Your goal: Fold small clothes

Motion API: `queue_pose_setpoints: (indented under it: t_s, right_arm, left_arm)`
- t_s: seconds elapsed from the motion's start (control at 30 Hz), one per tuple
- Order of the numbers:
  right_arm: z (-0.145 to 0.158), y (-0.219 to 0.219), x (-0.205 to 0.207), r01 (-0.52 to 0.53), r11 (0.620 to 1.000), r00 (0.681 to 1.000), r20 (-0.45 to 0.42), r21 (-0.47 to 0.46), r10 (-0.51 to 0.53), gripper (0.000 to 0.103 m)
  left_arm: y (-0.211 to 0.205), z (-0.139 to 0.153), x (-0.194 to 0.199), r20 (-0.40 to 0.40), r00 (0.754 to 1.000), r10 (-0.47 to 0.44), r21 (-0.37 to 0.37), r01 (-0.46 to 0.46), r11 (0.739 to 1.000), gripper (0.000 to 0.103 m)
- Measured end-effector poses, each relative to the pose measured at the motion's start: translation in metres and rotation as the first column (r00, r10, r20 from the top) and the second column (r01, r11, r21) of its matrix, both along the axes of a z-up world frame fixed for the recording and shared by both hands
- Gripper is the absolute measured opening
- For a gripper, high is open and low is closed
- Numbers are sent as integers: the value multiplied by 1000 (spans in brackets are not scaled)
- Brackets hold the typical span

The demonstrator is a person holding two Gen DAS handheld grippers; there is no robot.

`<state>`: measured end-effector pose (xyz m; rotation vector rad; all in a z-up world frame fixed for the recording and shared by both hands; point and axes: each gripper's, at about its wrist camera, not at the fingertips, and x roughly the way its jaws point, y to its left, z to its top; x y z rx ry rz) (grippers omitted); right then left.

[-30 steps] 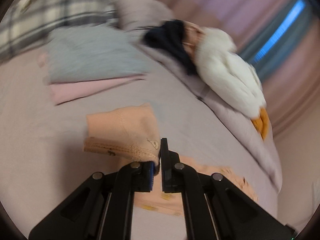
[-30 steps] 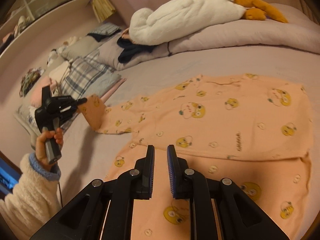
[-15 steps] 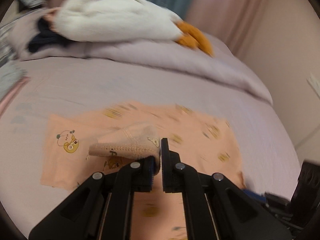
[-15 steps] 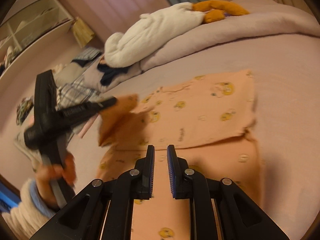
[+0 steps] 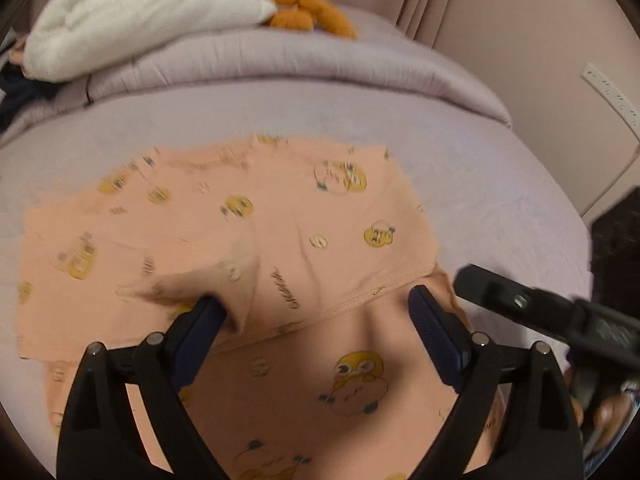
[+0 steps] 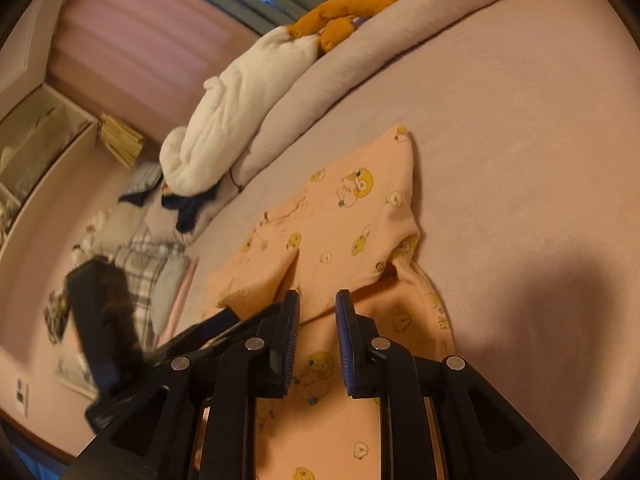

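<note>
My left gripper [image 5: 316, 312] has just been opening; its jaws stand wide, the folded sleeve [image 5: 224, 284] lying loose against one pad, I think. My right gripper [image 6: 317, 312] hangs narrowly parted, empty. The peach garment [image 5: 248, 220] lies on the lilac bed [image 5: 480, 184]; beyond, a white plush [image 5: 140, 8].

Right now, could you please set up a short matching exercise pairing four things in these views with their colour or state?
Things:
1. left gripper
2. right gripper
3. peach garment
4. white plush toy

States:
A. lying on the rolled duvet
B. jaws wide apart, just opened
C. spread on the bed, sleeve folded in
D. jaws narrow, nothing between them

Pairs: 1-B, 2-D, 3-C, 4-A
</note>
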<state>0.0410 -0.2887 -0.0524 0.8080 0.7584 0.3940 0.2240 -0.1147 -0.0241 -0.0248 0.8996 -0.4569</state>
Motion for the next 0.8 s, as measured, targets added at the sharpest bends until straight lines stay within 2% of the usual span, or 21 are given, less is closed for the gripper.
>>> queue_pose_setpoints:
  t_s: [0.07,0.13,0.17,0.37,0.47,0.57,0.63,0.7,0.8]
  right_arm:
    - [1,5,1,-18,1000,1000,3,10,18,20]
    - [2,14,4,-45,999,999,2,4,45,34]
    - [2,17,4,-56,998,998,-1,6,56,45]
    - [5,58,24,-169,985,986,-24,-37,168,46]
    - [10,84,27,-227,964,973,-5,-135,229,46]
    - [24,122,25,-277,897,949,46,-345,311,46]
    - [31,148,20,-294,820,921,86,-491,381,46]
    - [34,172,19,-299,742,890,107,-600,444,46]
    - [28,190,34,-326,677,879,53,-660,475,46]
  left_arm:
    - [18,11,-12,45,999,14,-3,-14,1000,92]
    - [40,15,-25,66,997,45,11,-45,999,92]
    - [53,17,-32,69,996,58,11,-58,998,92]
    - [123,7,-65,66,981,185,28,-187,982,92]
    - [152,-4,-81,28,969,247,15,-247,969,92]
    - [174,-13,-93,-18,957,289,-36,-289,957,92]
    - [180,-15,-100,-37,955,295,-70,-297,952,92]
    - [184,-17,-105,-46,955,294,-95,-298,950,92]
    - [186,-19,-108,-60,956,287,-124,-293,948,92]
